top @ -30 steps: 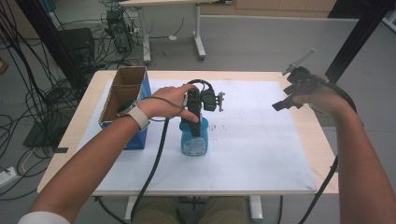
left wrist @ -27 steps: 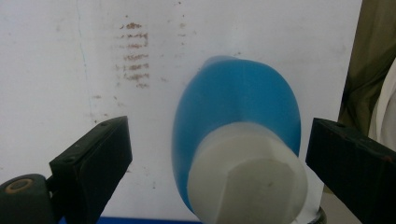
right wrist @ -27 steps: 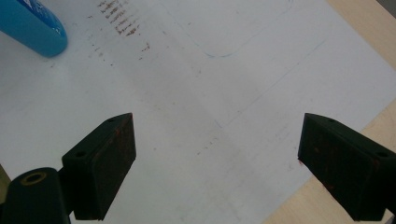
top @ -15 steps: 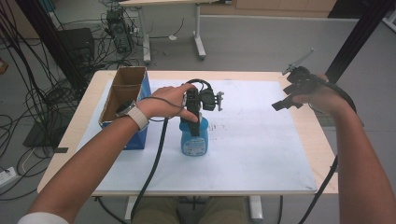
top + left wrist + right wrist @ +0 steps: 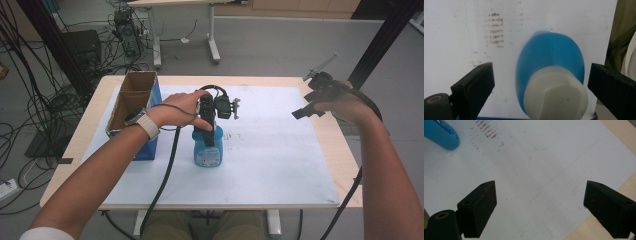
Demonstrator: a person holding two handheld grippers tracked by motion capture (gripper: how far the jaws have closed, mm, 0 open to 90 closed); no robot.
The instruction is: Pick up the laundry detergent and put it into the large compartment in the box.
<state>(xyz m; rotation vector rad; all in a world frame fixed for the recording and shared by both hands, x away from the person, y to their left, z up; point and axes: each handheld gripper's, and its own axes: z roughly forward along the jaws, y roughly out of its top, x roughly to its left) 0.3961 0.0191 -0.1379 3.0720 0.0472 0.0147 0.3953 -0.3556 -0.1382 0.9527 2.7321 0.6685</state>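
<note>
A blue bottle (image 5: pixel 208 148) with a white cap (image 5: pixel 556 93) stands upright on the white mat (image 5: pixel 270 165) at the table's middle. My left gripper (image 5: pixel 208 131) hangs straight above the bottle, open, its jaws wide on either side of the cap without touching it; the left gripper view looks straight down on the blue bottle (image 5: pixel 550 57). My right gripper (image 5: pixel 306 102) is held above the table's far right edge, open, with nothing between its jaws. In the right gripper view the mat (image 5: pixel 529 170) lies below and the bottle's blue base (image 5: pixel 440 135) shows at the top left.
An open cardboard box with blue sides (image 5: pixel 132 112) stands on the table's left side, just left of my left forearm. The wooden table edge (image 5: pixel 616 135) borders the mat on the right. Cables and table legs crowd the floor beyond.
Hardly anything differs; my left gripper stays above the bottle's cap and my right gripper holds its place at the far right.
</note>
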